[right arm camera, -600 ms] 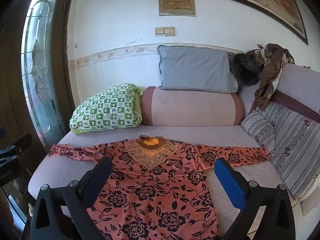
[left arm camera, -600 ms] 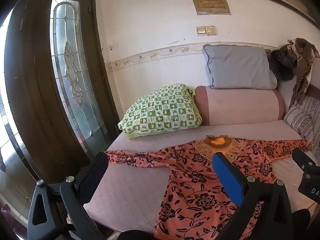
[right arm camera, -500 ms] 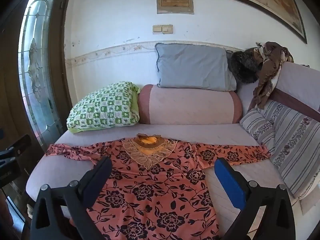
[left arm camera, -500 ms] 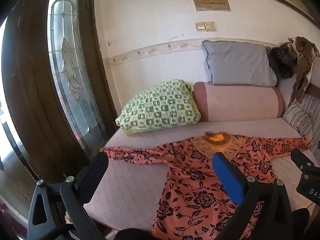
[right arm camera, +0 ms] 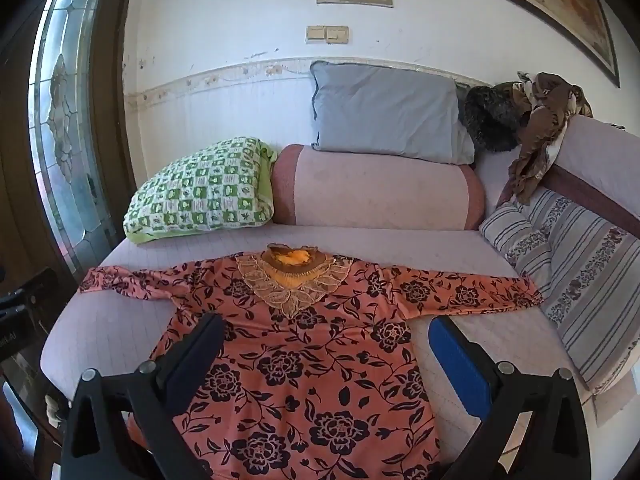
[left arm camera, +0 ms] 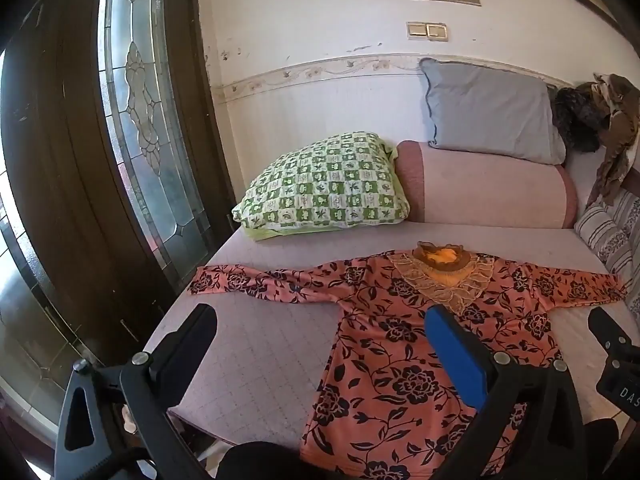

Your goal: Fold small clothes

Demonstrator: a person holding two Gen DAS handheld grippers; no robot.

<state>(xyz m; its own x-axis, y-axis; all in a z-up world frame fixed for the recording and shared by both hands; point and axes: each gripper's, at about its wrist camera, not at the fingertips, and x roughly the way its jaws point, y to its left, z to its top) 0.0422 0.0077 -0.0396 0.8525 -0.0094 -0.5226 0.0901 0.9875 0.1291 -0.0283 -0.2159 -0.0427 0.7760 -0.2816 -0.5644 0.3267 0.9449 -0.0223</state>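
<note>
Altogether one blouse, four pillows.

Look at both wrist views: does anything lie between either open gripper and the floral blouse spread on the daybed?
Nothing visible does. The floral blouse lies flat and uncovered on the daybed; the left gripper and right gripper hang open above it. The green checked pillow sits behind, clear of the blouse.
</note>
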